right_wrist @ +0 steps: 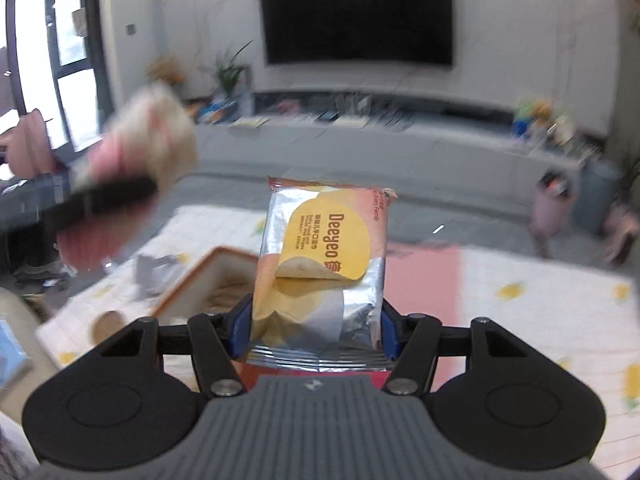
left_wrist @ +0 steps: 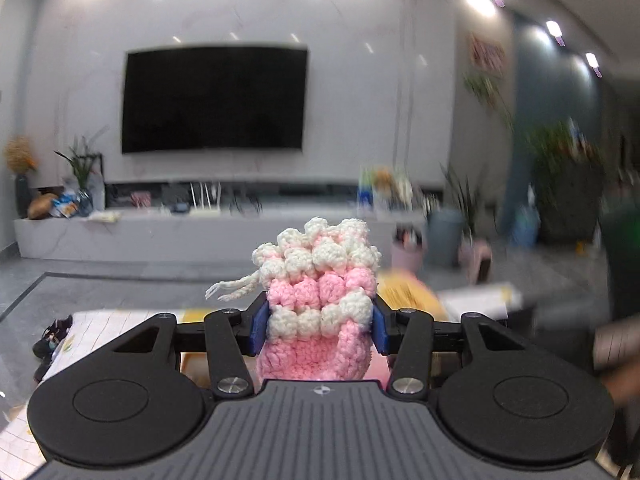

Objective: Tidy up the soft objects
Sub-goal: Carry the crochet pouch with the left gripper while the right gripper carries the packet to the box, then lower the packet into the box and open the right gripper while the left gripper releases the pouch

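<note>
My left gripper (left_wrist: 319, 322) is shut on a pink and white crocheted pouch (left_wrist: 320, 280), which stands upright between the blue pads with a white drawstring trailing to its left. In the right wrist view that same pouch (right_wrist: 136, 152) and left gripper appear blurred at the upper left. My right gripper (right_wrist: 314, 330) is shut on a silver and orange wet wipes pack (right_wrist: 324, 264) labelled Deeyeo, held upright by its lower end, its yellow label flap peeling. Both grippers are raised above a low table.
A table with a white lemon-print cloth (right_wrist: 520, 300) and a pink panel (right_wrist: 420, 276) lies below. An open box with an orange rim (right_wrist: 208, 280) sits on it left of the pack. A wall TV (left_wrist: 214, 98), a long low cabinet (left_wrist: 160, 232) and potted plants stand beyond.
</note>
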